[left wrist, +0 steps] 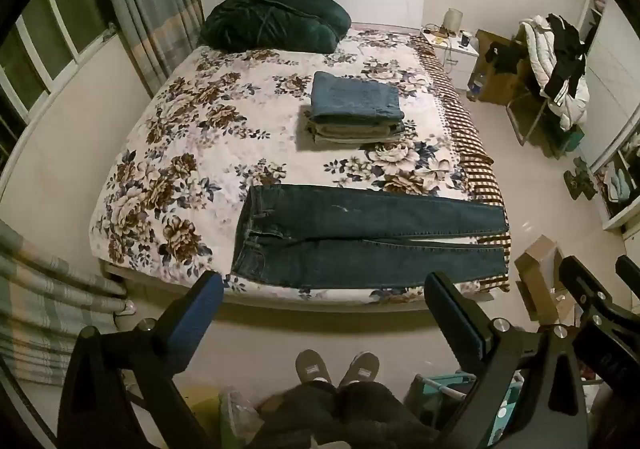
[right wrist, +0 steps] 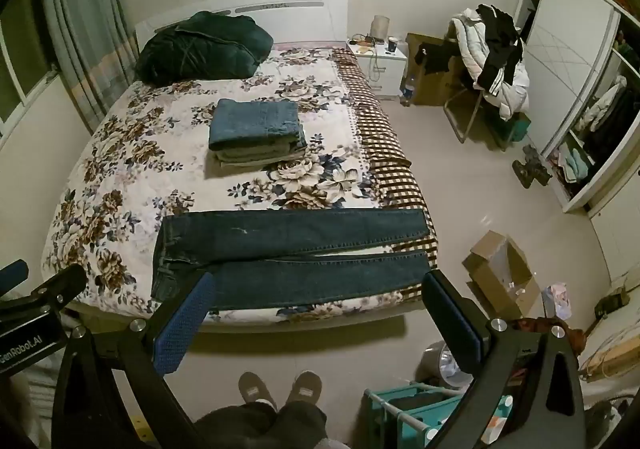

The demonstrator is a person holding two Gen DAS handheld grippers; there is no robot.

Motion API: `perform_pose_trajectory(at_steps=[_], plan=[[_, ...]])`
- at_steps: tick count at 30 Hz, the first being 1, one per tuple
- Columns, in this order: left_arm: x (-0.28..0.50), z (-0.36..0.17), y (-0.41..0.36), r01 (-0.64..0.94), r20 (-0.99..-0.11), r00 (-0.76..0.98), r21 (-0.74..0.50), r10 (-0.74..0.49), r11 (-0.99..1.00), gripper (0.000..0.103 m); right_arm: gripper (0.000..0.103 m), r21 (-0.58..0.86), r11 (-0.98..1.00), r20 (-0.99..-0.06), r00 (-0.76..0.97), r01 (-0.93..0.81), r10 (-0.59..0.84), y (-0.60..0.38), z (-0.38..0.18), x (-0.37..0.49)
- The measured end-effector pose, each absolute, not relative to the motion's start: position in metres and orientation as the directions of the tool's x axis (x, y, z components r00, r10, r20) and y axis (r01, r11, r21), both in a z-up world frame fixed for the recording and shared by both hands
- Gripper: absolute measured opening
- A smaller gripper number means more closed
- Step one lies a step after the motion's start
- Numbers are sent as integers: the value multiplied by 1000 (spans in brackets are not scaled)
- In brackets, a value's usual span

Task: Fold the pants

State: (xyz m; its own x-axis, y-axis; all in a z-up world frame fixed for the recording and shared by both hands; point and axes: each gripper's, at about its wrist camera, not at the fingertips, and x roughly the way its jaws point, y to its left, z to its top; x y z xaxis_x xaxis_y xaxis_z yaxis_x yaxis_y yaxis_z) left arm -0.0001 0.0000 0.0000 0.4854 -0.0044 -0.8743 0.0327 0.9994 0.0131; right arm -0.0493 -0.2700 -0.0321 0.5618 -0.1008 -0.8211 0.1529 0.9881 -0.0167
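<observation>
Dark blue jeans (left wrist: 360, 237) lie flat along the near edge of the bed, waist to the left, the two legs stretched to the right; they also show in the right wrist view (right wrist: 288, 253). My left gripper (left wrist: 324, 313) is open and empty, held above the floor short of the bed edge. My right gripper (right wrist: 320, 313) is open and empty too, at the same distance, and shows at the right edge of the left wrist view (left wrist: 600, 289). A stack of folded pants (left wrist: 356, 109) with a lighter blue pair on top sits mid-bed, also in the right wrist view (right wrist: 256, 133).
The bed has a floral cover (left wrist: 180, 153) and a dark green bundle (left wrist: 272, 19) at the headboard. An open cardboard box (right wrist: 504, 273) sits on the floor right of the bed, a teal rack (right wrist: 404, 409) near my feet, a clothes-laden chair (right wrist: 492, 61) and wardrobe (right wrist: 580, 89) farther right.
</observation>
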Motion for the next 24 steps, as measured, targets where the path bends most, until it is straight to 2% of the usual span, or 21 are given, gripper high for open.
perform_pose_trajectory(at_steps=[24], plan=[[2, -1, -1, 35, -876, 483, 19, 0, 999, 103, 103, -8, 989, -819, 566, 150, -93, -266, -28, -52]])
